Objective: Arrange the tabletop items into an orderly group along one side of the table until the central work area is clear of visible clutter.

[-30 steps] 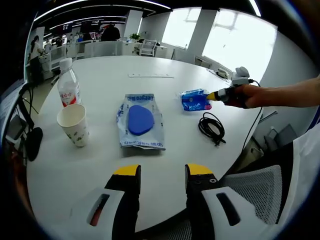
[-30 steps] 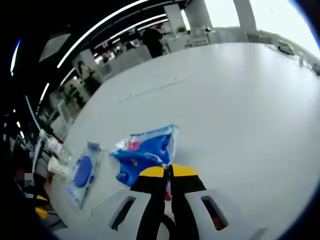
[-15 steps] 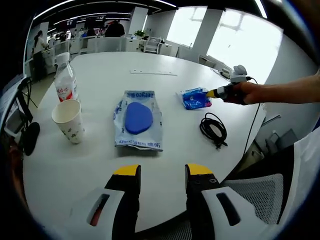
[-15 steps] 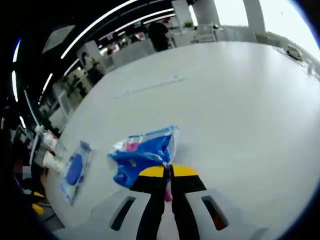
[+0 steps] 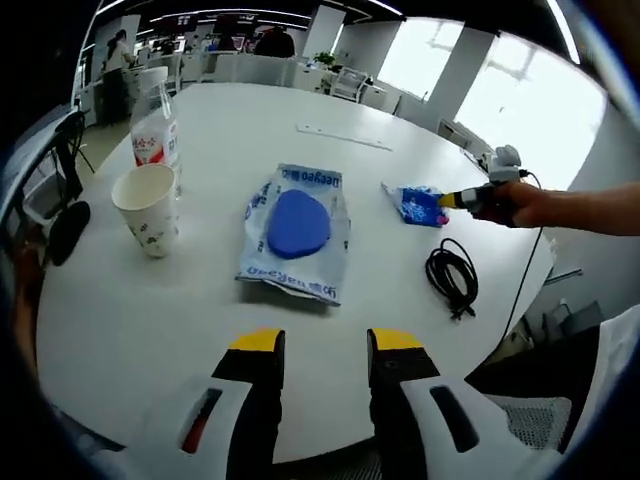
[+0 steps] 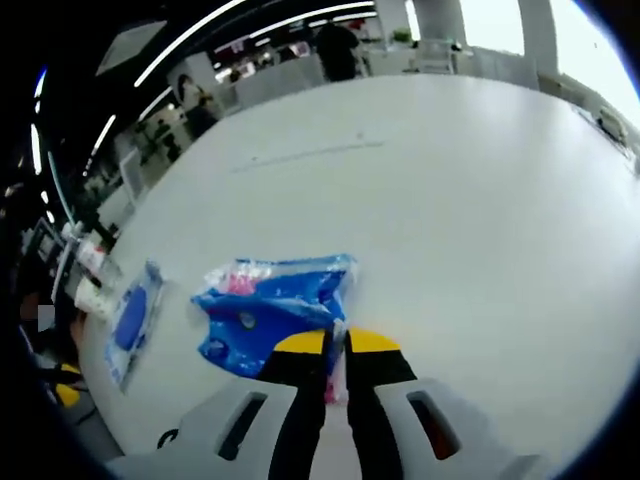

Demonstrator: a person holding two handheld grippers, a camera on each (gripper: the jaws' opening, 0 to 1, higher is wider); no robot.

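Two tongs differ: right tongs [image 6: 336, 340] clenched on blue packet [image 6: 268, 312] corner, left tongs [image 5: 318, 345] released, hovering over bench [image 5: 200, 300] near edge. Since a second ago, packet swung rounder, signalling dragging underway. Now near bench right edge beside black cable [image 5: 452, 280]; long axis pointing from tongs toward wipes pack [image 5: 296, 228].

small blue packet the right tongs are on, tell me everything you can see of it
The small blue packet is a crinkled, glossy plastic pouch, mostly blue with pink and white patches near one end. It lies flat on the white round table. The right tongs are shut on its near edge, with a pinch of wrapper between the yellow tips. In the left gripper view it sits near the table's edge, beyond the coiled black cable and apart from the larger clear pack with a blue pad.
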